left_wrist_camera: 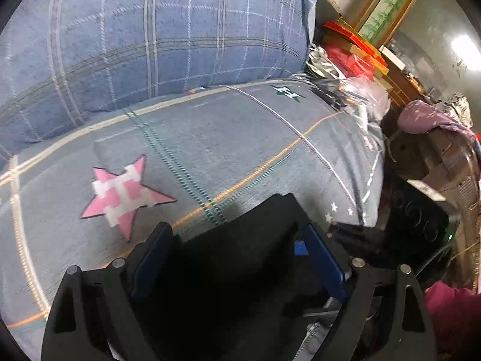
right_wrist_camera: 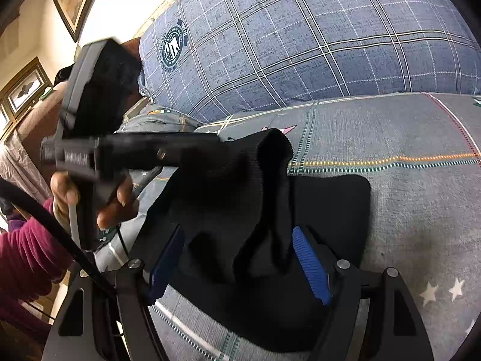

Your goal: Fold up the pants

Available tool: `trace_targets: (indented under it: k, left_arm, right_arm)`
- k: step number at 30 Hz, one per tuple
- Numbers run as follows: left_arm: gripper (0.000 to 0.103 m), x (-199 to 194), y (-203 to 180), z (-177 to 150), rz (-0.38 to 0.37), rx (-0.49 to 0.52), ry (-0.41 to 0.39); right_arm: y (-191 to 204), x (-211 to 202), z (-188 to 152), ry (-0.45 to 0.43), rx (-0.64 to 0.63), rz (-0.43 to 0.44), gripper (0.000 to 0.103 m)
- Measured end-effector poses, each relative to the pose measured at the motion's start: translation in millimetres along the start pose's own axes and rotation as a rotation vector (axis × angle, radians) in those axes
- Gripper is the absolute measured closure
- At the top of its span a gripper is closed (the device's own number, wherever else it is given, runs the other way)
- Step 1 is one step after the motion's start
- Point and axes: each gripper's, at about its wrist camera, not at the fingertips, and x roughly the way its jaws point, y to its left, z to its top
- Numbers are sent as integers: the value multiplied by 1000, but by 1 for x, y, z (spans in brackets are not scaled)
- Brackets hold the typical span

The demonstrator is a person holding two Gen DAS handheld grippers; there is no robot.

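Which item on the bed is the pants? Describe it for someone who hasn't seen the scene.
Start at the big blue plaid cushion at the back, then drop to the grey bedsheet in front of it. The pants are the only plain black garment on that sheet, lying directly ahead of the right gripper; everything around them is patterned with stripes and stars.
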Motion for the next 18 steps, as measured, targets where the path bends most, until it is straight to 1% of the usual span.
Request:
trace_targets:
  k: [1, 2, 3, 4, 5, 6, 7, 8, 9, 11, 13, 16, 18]
  left_arm:
    - [15, 5, -1, 0, 8, 4, 15]
    - [16, 9, -2, 0, 34, 12, 24]
    - [19, 13, -4, -2, 59, 20, 26]
    - [35, 15, -6, -4, 65, 26, 25]
    - [49, 16, -7, -6, 79, 28, 26]
    - [50, 15, -9, -7, 85, 28, 26]
    - [54, 10, -11, -8, 72, 19, 4]
    - [57, 5, -15, -8, 63, 18, -11]
    - [63, -2, -22, -8, 65, 33, -29]
    - [69, -13, -40, -5, 81, 87, -59]
    - [69, -18, -61, 1, 95, 132, -79]
    - [69, -13, -81, 9, 64, 151, -93]
    - [69, -4, -90, 11, 46, 149, -103]
  right_arm:
    - [-1, 1, 0, -9, 8, 2, 24]
    - [-1, 4, 0, -16, 12, -1, 35]
    - [0, 7, 0, -10, 6, -16, 49]
    - [0, 10, -1, -7, -1, -32, 61]
    - [0, 10, -2, -14, -4, -26, 68]
    - [1, 8, -2, -17, -1, -12, 76]
    - [1, 4, -1, -23, 7, 1, 86]
    - [3, 0, 1, -31, 13, 6, 87]
    - [6, -4, 2, -42, 9, 7, 87]
    - [12, -17, 3, -72, -1, 18, 87]
    - [16, -29, 4, -104, 1, 21, 88]
    - [13, -52, 0, -152, 9, 1, 88]
    - [3, -66, -5, -172, 29, -18, 88]
